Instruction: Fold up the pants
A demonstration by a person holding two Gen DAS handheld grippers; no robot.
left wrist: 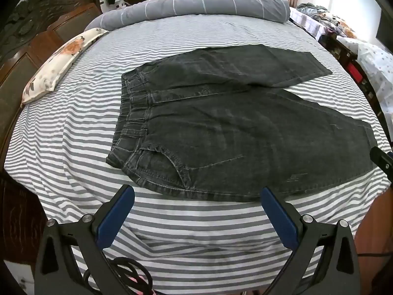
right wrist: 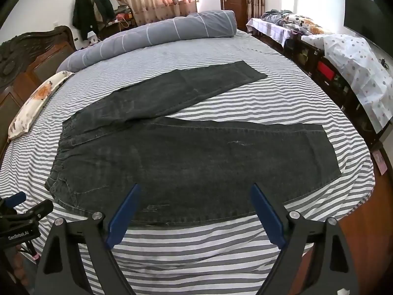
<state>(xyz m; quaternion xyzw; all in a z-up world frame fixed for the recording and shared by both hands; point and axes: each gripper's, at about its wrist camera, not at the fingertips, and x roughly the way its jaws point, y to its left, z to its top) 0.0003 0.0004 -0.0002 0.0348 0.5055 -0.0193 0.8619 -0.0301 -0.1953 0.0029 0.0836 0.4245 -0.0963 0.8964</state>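
Dark grey denim pants [left wrist: 221,127] lie flat on the striped bed [left wrist: 73,127], waistband to the left and the two legs spread apart toward the right. My left gripper [left wrist: 196,191] hovers open just in front of the near hem by the front pocket, nothing between its blue pads. In the right wrist view the same pants [right wrist: 196,159] fill the middle, and my right gripper [right wrist: 195,189] stands open over the near edge of the closer leg, holding nothing. The left gripper [right wrist: 14,206] shows at that view's left edge.
A rolled grey quilt [left wrist: 196,7] lies across the far end of the bed. A floral pillow [left wrist: 56,64] rests by the carved wooden headboard [left wrist: 29,36] on the left. A low cabinet with cloth-covered items [right wrist: 343,68] runs along the right side.
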